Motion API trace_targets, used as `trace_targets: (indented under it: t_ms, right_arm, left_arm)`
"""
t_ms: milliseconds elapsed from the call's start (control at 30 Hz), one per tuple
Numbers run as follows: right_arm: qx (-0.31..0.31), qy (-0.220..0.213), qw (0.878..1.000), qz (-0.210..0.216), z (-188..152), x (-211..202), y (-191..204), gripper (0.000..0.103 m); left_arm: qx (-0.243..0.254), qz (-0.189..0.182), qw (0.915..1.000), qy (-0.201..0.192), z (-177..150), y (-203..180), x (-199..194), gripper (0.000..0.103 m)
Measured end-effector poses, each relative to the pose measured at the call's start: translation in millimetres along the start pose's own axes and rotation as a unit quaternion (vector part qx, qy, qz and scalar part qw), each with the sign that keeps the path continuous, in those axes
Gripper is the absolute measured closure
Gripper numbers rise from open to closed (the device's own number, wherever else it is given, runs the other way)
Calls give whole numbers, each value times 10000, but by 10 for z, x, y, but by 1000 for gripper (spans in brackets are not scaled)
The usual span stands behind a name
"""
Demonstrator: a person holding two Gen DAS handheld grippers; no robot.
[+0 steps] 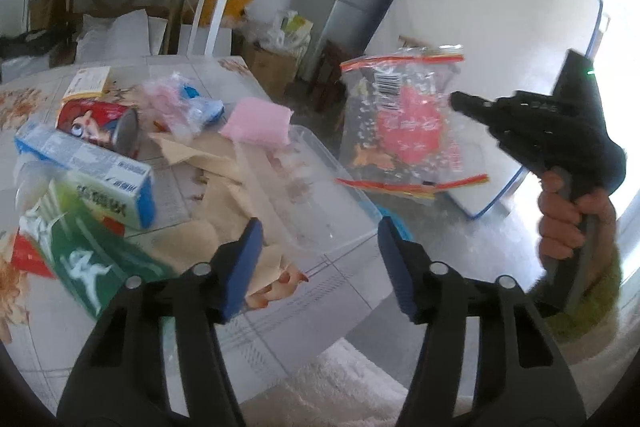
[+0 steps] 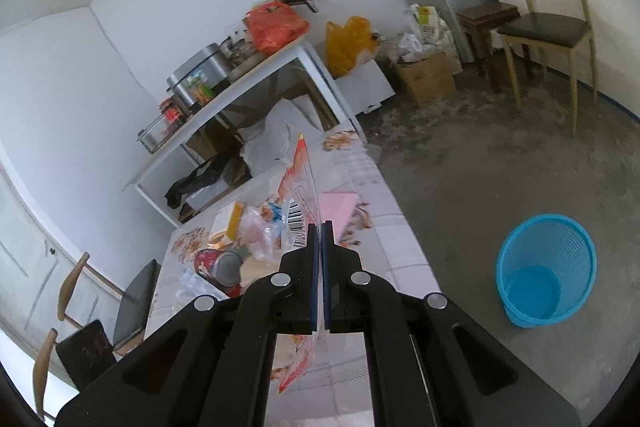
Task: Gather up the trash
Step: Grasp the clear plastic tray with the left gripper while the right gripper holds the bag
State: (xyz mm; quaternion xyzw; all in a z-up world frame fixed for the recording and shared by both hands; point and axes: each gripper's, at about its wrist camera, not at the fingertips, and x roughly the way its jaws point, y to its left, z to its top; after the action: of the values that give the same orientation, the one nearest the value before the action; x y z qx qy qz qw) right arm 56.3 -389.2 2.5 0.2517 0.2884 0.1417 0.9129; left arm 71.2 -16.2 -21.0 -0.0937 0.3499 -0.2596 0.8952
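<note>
The desk [image 1: 352, 291], tiled and strewn with trash, is the landmark. Off its right edge, on the floor, stands the blue wastebasket [image 2: 546, 271]. Above that same edge hangs the clear snack bag [image 1: 404, 127] with red-orange seams, pinched flat in the clenched right hand-held gripper [image 2: 321, 227]. On the desk lie a clear plastic tray [image 1: 320, 195], a blue-white carton [image 1: 88, 171] and a pink sponge [image 1: 258, 121]. The left hand-held gripper [image 1: 320, 251] hovers over the desk's near edge, jaws apart, nothing between them.
</note>
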Motion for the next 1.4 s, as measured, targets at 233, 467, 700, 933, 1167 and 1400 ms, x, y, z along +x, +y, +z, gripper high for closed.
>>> trace_targets:
  t_ms: [233, 467, 700, 933, 1167, 1400]
  right_arm:
    - [206, -58, 9998, 46, -26, -70, -263, 101]
    - [462, -84, 9988, 158, -87, -91, -515, 101]
    - [654, -33, 9977, 178, -159, -112, -715, 101]
    - [676, -52, 9976, 172, -150, -132, -753, 101]
    - [707, -116, 9974, 110, -168, -192, -833, 101]
    - [766, -453, 9947, -515, -59, -430, -1075, 101]
  left_arm:
    - [-337, 1000, 9922, 663, 284, 114, 483, 61]
    - [-431, 1406, 9813, 1244, 363, 160, 854, 78]
    - [-359, 1534, 9774, 1413, 288, 145, 964, 94]
    - [-713, 1276, 9820, 1196, 279, 211, 830, 101]
    - [-824, 860, 9893, 848, 340, 177, 522, 101]
    - [-492, 333, 9974, 412, 678, -190, 407, 101]
